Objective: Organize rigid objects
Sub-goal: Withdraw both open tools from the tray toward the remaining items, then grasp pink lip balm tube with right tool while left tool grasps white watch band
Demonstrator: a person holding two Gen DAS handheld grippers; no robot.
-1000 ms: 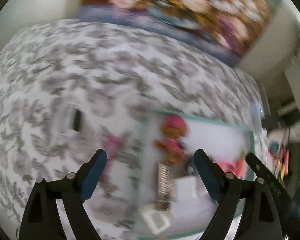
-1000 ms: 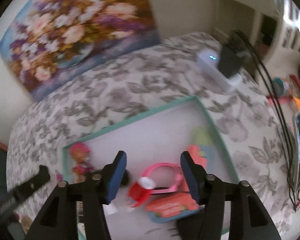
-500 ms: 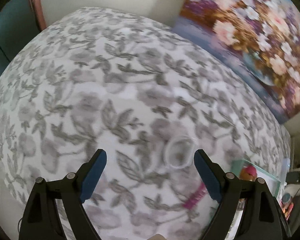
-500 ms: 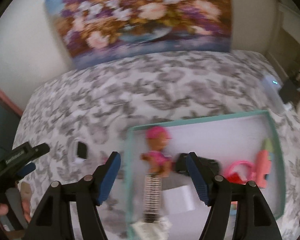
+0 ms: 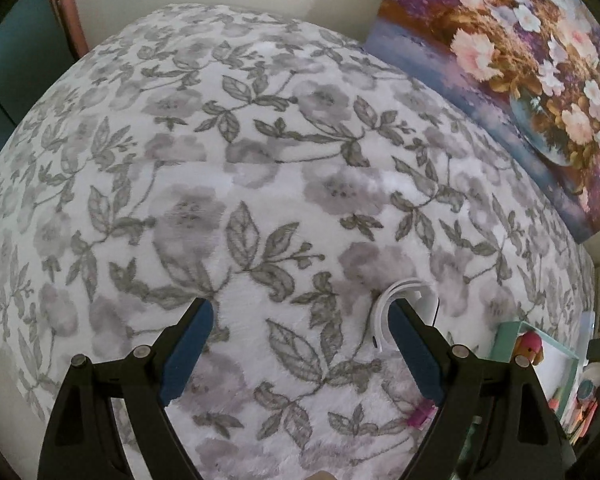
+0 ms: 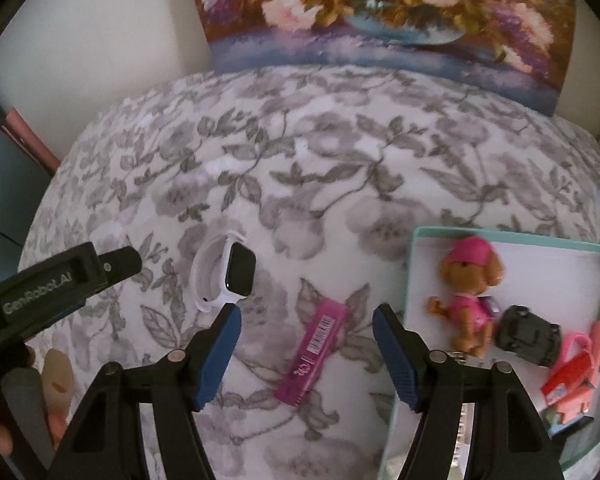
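Observation:
A white smartwatch with a black face lies on the floral blanket, and a pink wrapped bar lies to its right. My right gripper hangs open above the bar, which shows between its blue pads, untouched. To the right, a teal tray holds a dog figure, a black toy and pink and red pieces. My left gripper is open over bare blanket. The watch's band peeks out behind its right finger, with the pink bar lower down.
A flower painting leans on the wall behind the bed. The left tool's black finger and a person's hand fill the right view's left edge. Bare blanket stretches wide to the left. The tray sits at the left view's right edge.
Both views swung left, away from the tray. The left gripper now faces bare blanket beside the watch. The right gripper moved from over the tray to over the pink bar, its jaws wider.

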